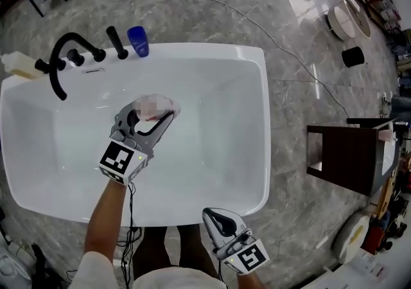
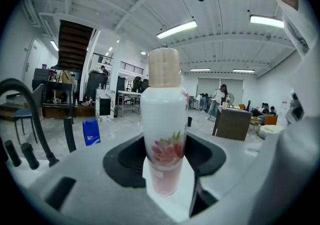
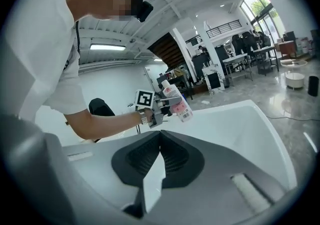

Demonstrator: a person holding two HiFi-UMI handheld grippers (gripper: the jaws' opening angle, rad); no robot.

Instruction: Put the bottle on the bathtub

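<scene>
While the white bathtub [image 1: 253, 121] fills the middle, the left gripper [image 1: 157, 119] hangs over its basin, clamped on the bottle [image 2: 164, 134], held above the tub. The right gripper [image 1: 215, 217] sits at the near rim, jaws together, empty. A blue cup [image 1: 138, 41] stands by the far rim.

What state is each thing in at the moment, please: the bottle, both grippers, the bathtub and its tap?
bottle: capped, clamped between the left gripper's jaws, held over the tub basin.
left gripper: shut on the bottle.
right gripper: jaws together, holding nothing.
bathtub: no water visible in it.
tap: not running.
</scene>
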